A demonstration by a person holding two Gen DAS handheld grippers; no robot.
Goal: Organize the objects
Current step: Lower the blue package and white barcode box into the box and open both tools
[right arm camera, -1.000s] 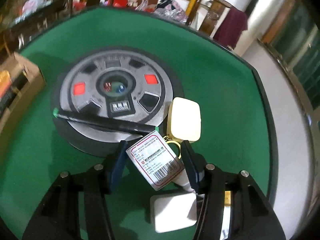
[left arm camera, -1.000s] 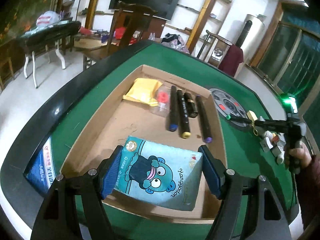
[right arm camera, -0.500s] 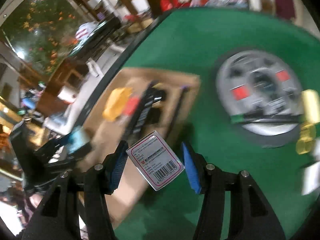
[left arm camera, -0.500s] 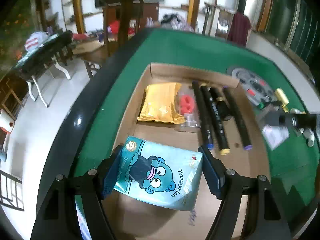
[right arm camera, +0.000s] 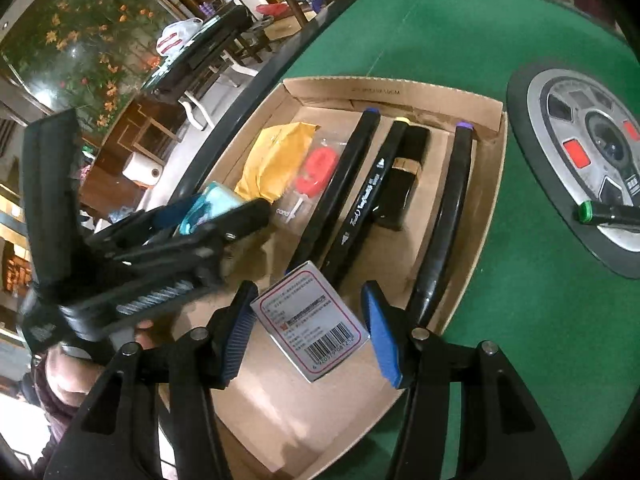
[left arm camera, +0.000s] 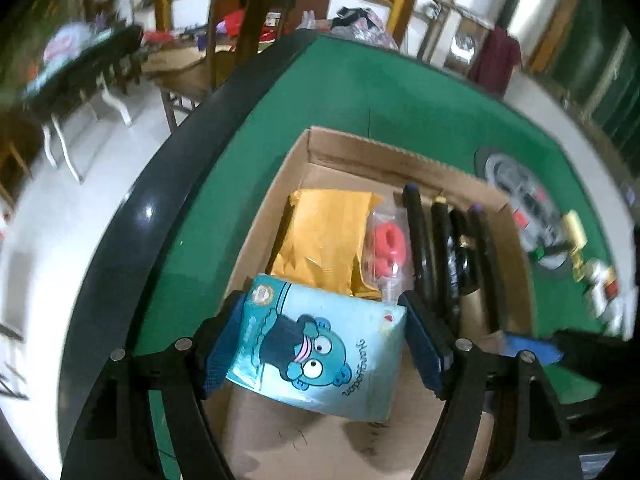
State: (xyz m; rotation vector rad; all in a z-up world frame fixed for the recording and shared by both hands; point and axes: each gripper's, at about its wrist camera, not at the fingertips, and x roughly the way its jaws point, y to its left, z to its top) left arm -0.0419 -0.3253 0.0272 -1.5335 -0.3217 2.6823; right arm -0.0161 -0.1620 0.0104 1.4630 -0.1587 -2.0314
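My left gripper (left arm camera: 324,344) is shut on a light blue cartoon pack (left arm camera: 320,344) and holds it over the near part of the cardboard tray (left arm camera: 384,156). My right gripper (right arm camera: 308,332) is shut on a small white box with a barcode (right arm camera: 310,326), held over the tray's near end (right arm camera: 392,92). The left gripper with the blue pack also shows in the right wrist view (right arm camera: 208,212). In the tray lie a yellow packet (left arm camera: 324,236), a red item in a clear bag (left arm camera: 386,248) and several black markers (right arm camera: 344,184).
The tray sits on a green felt table (right arm camera: 480,28) with a black rim. A round grey disc (right arm camera: 600,152) with a green-capped marker (right arm camera: 608,214) lies to the right of the tray. Small loose objects (left arm camera: 600,284) lie beyond the disc. Chairs and tables stand behind.
My right gripper has carried the white box from the disc area leftward over the tray. My left gripper has moved the blue pack forward, closer to the yellow packet.
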